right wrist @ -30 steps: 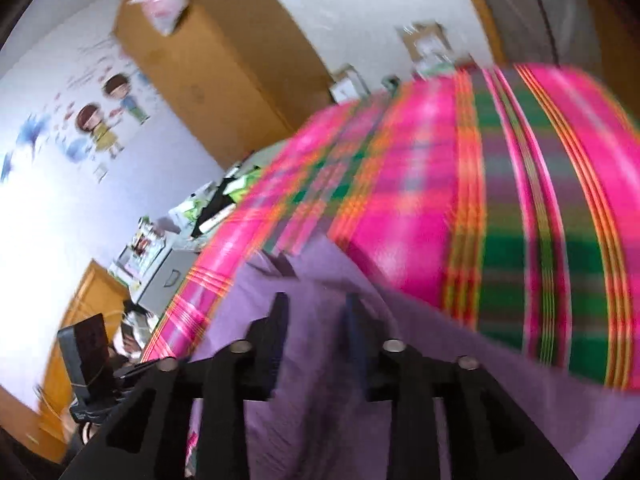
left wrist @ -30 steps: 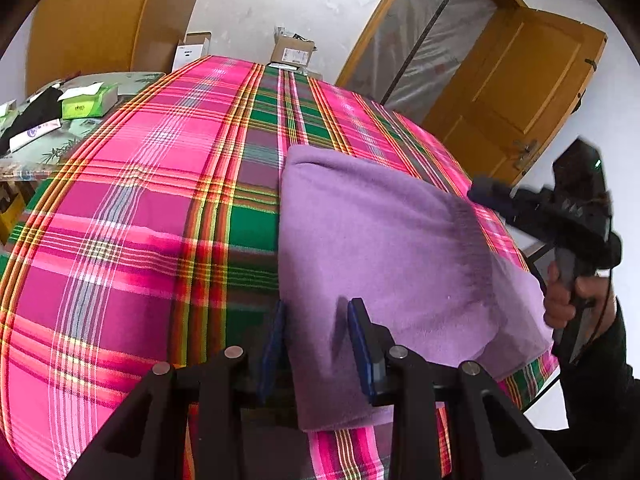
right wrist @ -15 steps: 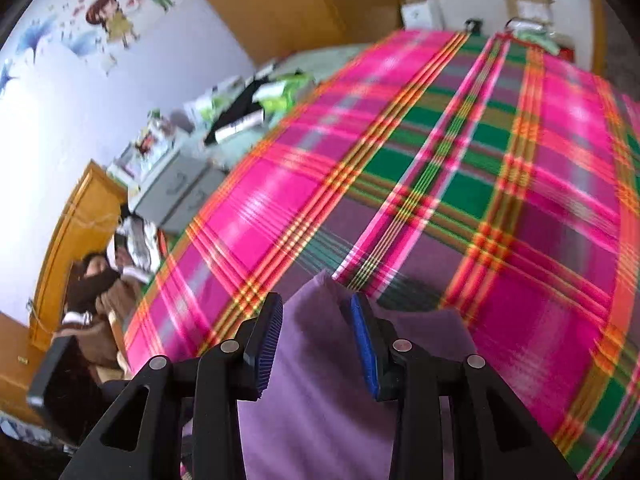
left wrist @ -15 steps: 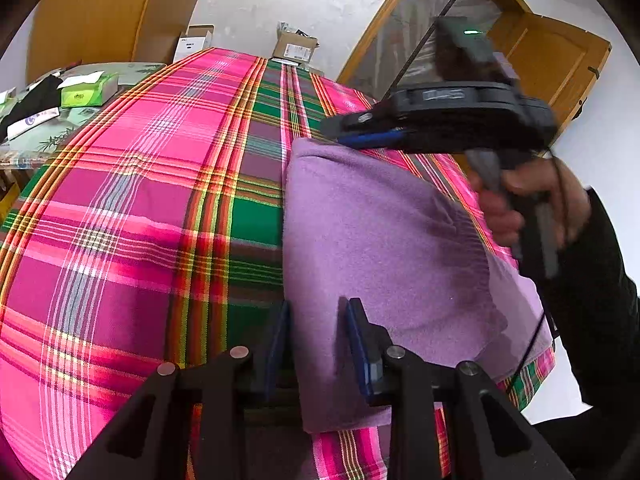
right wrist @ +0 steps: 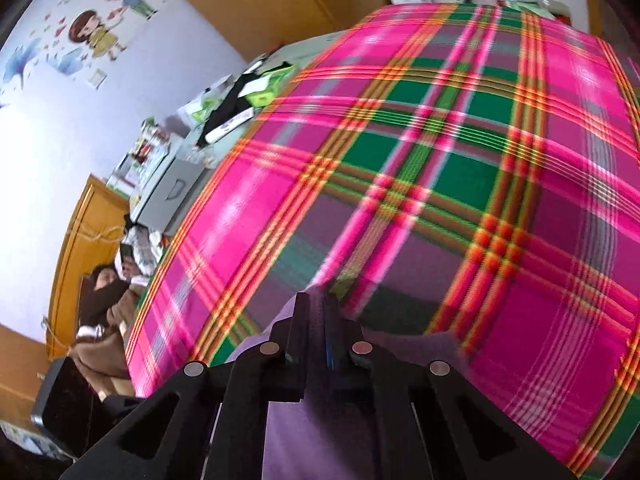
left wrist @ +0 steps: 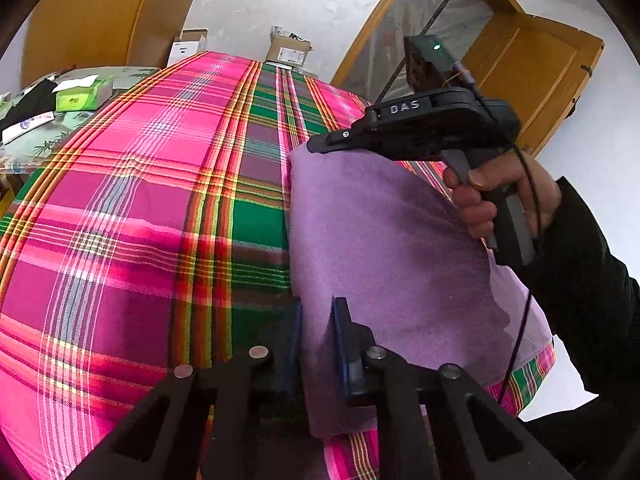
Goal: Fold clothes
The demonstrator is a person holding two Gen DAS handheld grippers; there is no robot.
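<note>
Left gripper point(left wrist: 316, 344): my fingers are spread, straddling the near-left edge of the purple cloth point(left wrist: 384, 248). One blue pad sits off the cloth over the plaid tablecloth point(left wrist: 160, 184), the other rests above the purple fabric. Gap between them is clear, no pinch.

Right gripper point(right wrist: 318, 322): fingers pressed nearly together, a sliver of purple cloth point(right wrist: 320, 432) clamped between the pads at the far corner. From the left wrist view, the right gripper point(left wrist: 320, 146) tip sits at the cloth's far-left corner, about 12 o'clock from my left fingers. The hand point(left wrist: 500, 196) on its grip is at 2 o'clock, dark sleeve point(left wrist: 580, 280) trailing to 4 o'clock.

Cloth lies folded flat on the tablecloth, right half of the left view, near edge at the table's rim, with a lighter under-layer peeking out at 4 o'clock.

Background: green box point(left wrist: 78, 98) on a side table at 10 o'clock, cardboard boxes point(left wrist: 288, 50) past the far table edge at 12, wooden door point(left wrist: 532, 80) at 2. Right view is motion-blurred; wall stickers point(right wrist: 100, 20) at 10 o'clock, a seated person point(right wrist: 104, 300) at 8 o'clock.
</note>
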